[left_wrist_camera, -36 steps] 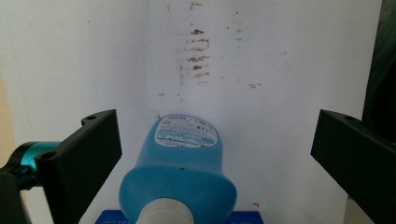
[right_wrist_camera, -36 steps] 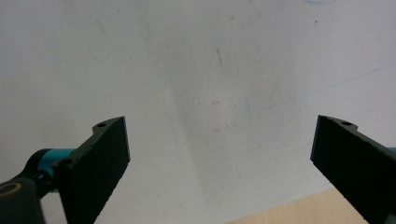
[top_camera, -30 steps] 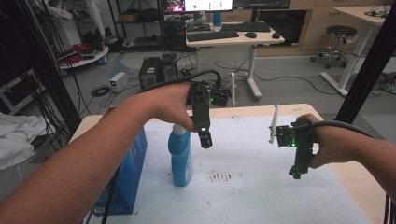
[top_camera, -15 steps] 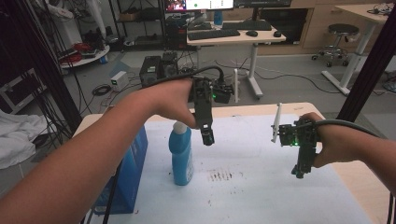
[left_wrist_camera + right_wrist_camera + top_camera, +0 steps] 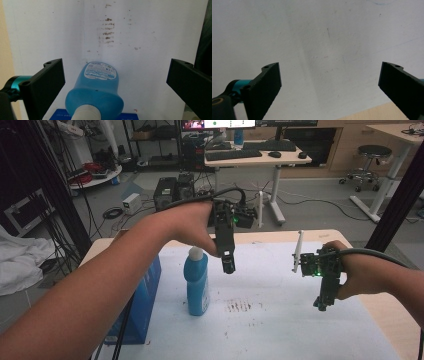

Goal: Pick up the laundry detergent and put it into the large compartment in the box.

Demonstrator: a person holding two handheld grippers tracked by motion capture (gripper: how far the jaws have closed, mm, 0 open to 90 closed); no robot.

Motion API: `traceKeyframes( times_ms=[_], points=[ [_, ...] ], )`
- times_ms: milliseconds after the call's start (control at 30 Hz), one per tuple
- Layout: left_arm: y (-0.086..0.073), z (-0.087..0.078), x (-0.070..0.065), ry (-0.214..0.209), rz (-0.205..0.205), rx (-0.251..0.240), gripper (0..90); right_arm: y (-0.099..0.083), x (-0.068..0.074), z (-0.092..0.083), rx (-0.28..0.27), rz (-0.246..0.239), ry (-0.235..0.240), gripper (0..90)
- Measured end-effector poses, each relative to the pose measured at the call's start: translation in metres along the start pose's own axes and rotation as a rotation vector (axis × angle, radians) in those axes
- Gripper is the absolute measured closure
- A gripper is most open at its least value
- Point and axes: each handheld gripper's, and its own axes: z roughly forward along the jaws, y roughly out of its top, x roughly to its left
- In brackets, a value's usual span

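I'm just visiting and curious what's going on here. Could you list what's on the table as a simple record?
surface: white sheet on a wooden table
bottle: blue bottle, upright, white cap on
box: blue box left of the bottle
stain: brown marks on the sheet
left gripper: open, above the bottle
right gripper: open, empty, over bare sheet

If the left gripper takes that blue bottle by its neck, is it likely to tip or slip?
The blue bottle stands upright, tall over a narrow base, so a sideways nudge could probably tip it. Its body looks like smooth plastic, possibly slippery. The white cap sits below a shoulder that might help the open left gripper hold it.
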Motion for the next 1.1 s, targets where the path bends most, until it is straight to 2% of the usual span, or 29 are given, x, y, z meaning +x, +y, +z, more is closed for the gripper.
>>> traceKeyframes(
  times_ms=[267, 400, 433, 533, 700, 867, 967, 1033, 1100],
  points=[
    [-0.001, -0.01, -0.006, 0.042, -0.092, 0.017, 1.7, 0.0, 0.002, -0.002, -0.005, 0.018, -0.002, 3.6],
    [-0.004, -0.018, -0.007, 0.069, -0.174, 0.017, 1.7, 0.001, 0.002, -0.002, -0.007, 0.007, -0.004, 3.6],
    [-0.005, -0.02, -0.008, 0.069, -0.204, 0.017, 1.7, 0.001, 0.003, -0.002, -0.005, 0.01, -0.004, 3.6],
    [-0.009, -0.024, -0.009, 0.069, -0.263, 0.01, 1.7, 0.002, 0.003, -0.002, -0.002, 0.014, 0.0, 3.6],
    [-0.017, -0.031, -0.01, 0.059, -0.429, -0.046, 1.7, 0.002, 0.004, -0.002, 0.006, 0.014, 0.0, 3.6],
    [-0.029, -0.032, -0.01, 0.067, -0.594, -0.071, 1.7, 0.003, 0.004, -0.002, 0.01, 0.01, 0.002, 3.6],
    [-0.038, -0.033, -0.012, 0.092, -0.677, -0.093, 1.7, 0.004, 0.005, -0.001, 0.017, 0.019, 0.006, 3.6],
    [-0.044, -0.034, -0.013, 0.105, -0.719, -0.108, 1.7, 0.005, 0.005, -0.001, 0.019, 0.014, 0.004, 3.6],
    [-0.049, -0.033, -0.014, 0.083, -0.772, -0.128, 1.7, 0.005, 0.005, 0.0, 0.018, 0.008, 0.005, 3.6]
  ],
)
